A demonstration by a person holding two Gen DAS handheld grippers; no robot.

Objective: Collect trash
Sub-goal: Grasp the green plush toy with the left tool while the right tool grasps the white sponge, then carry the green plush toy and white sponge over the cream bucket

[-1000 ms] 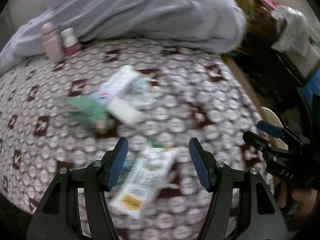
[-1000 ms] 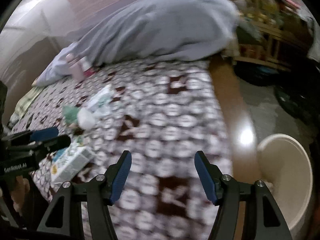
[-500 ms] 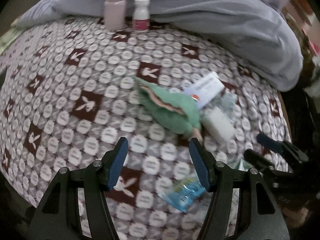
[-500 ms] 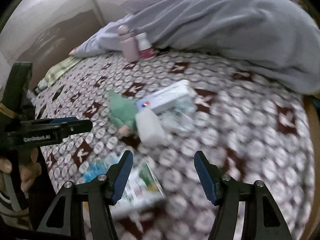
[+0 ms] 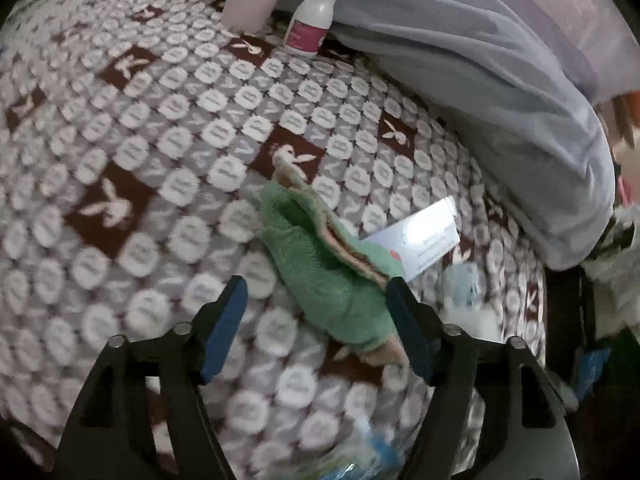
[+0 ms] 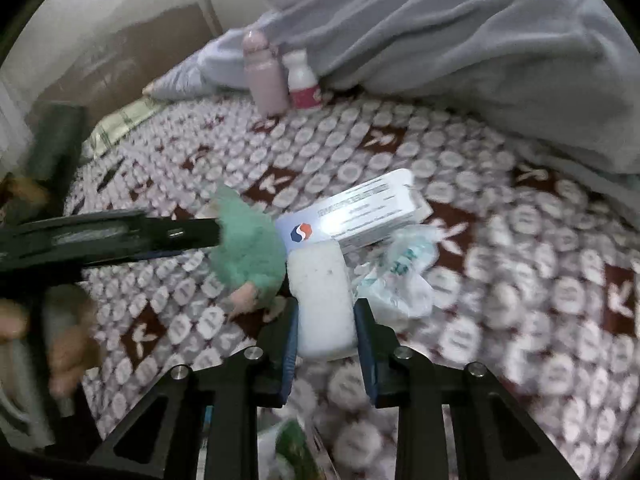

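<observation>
my right gripper [image 6: 326, 334] had just closed on the white bottle [image 6: 323, 300], no label legible, left gripper [image 5: 316, 320] had just widened, open over the green sock [image 5: 332, 280]

No wording is sharp enough to read. A white carton [image 6: 354, 210] on the bedspread [image 6: 500, 280] carries a round red-and-blue logo [image 6: 303, 233] at one end and lines of print too blurred to make out. A small white bottle [image 5: 314, 20] has a magenta label, its text illegible. The bedspread repeats a white rabbit-head emblem [image 5: 105, 204] on dark red squares.
</observation>
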